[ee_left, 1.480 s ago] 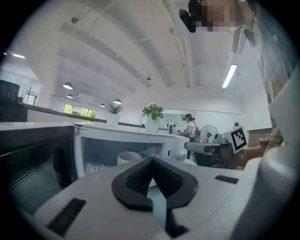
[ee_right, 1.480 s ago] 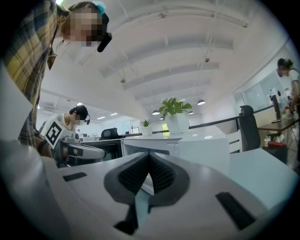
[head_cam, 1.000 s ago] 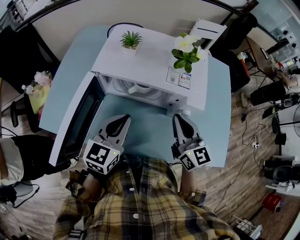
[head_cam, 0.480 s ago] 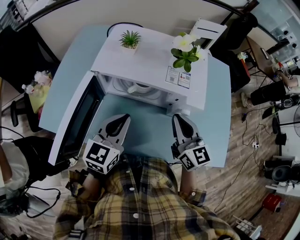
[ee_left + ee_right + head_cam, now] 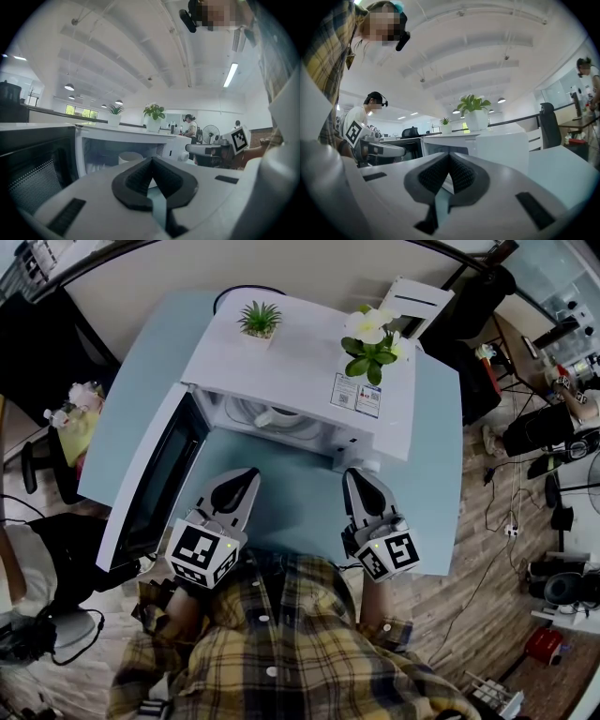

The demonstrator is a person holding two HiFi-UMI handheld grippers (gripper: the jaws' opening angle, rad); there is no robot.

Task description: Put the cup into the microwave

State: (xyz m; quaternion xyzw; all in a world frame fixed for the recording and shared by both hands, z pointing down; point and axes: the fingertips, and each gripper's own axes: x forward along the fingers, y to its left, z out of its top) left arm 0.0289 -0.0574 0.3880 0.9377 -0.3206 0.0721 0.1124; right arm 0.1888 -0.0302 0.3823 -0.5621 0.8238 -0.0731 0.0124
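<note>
Two grippers, both with jaws closed on nothing, sit nearest me: left gripper [image 5: 247, 476] and right gripper [image 5: 360, 478]. At twelve o'clock from the left one, the nearer, the white cup [image 5: 273, 416] stands upright inside the microwave [image 5: 291, 367], its door [image 5: 155, 486] open toward nine. I can't read the label [image 5: 357, 395] on top.

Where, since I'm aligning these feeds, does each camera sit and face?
Head view: on the person's head, looking steeply down at the open microwave; plaid shirt, left gripper and right gripper show.
Left gripper view: on the left gripper, facing the microwave cavity and cup; its shut jaws show.
Right gripper view: on the right gripper, facing the microwave's front; its shut jaws show.
Shared: all see the microwave.
</note>
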